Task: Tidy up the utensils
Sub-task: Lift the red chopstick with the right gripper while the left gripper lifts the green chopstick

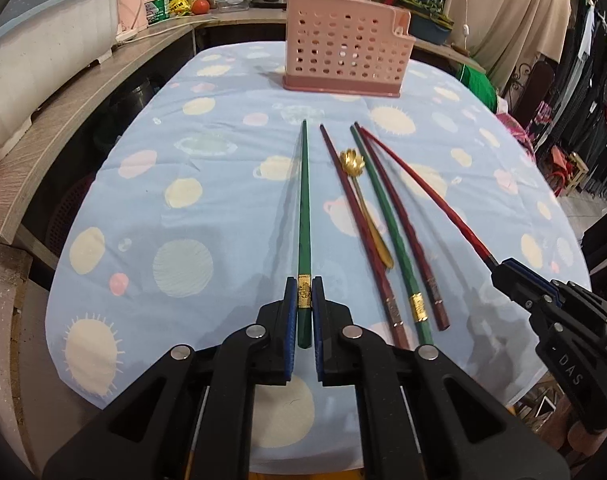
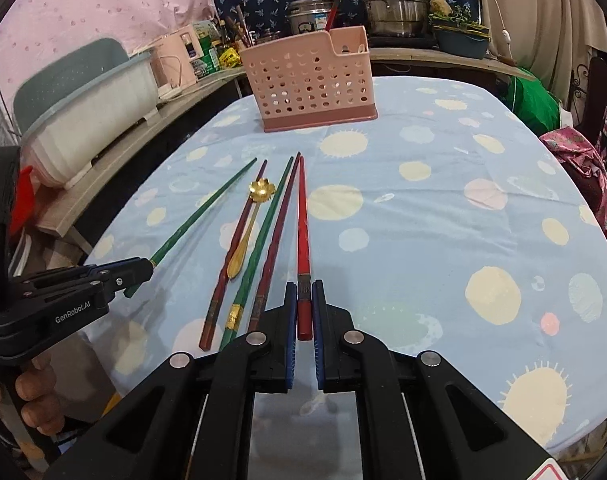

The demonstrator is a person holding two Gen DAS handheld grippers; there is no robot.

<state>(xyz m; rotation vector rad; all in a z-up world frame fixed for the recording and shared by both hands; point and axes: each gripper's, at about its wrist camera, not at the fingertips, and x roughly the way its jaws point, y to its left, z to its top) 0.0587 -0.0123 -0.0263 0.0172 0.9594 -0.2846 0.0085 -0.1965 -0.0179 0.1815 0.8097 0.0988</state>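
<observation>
My left gripper (image 1: 304, 286) is shut on the thick end of a green chopstick (image 1: 304, 200), which points toward the pink utensil basket (image 1: 343, 56). My right gripper (image 2: 304, 289) is shut on the end of a red chopstick (image 2: 302, 216). Between them on the blue tablecloth lie a dark red chopstick (image 1: 355, 216), a gold flower-headed spoon (image 1: 353, 168), a second green chopstick (image 1: 387, 224) and another dark red chopstick (image 1: 403, 236). The basket (image 2: 307, 84) stands at the far middle of the table; a red chopstick sticks up behind it. The left gripper also shows in the right wrist view (image 2: 143, 270).
A wooden counter (image 1: 63, 120) runs along the left with a white and blue dish tub (image 1: 43, 52). Pots, bottles and a cooker stand behind the basket. A green bundle (image 2: 531, 100) and clothes sit past the table's right edge.
</observation>
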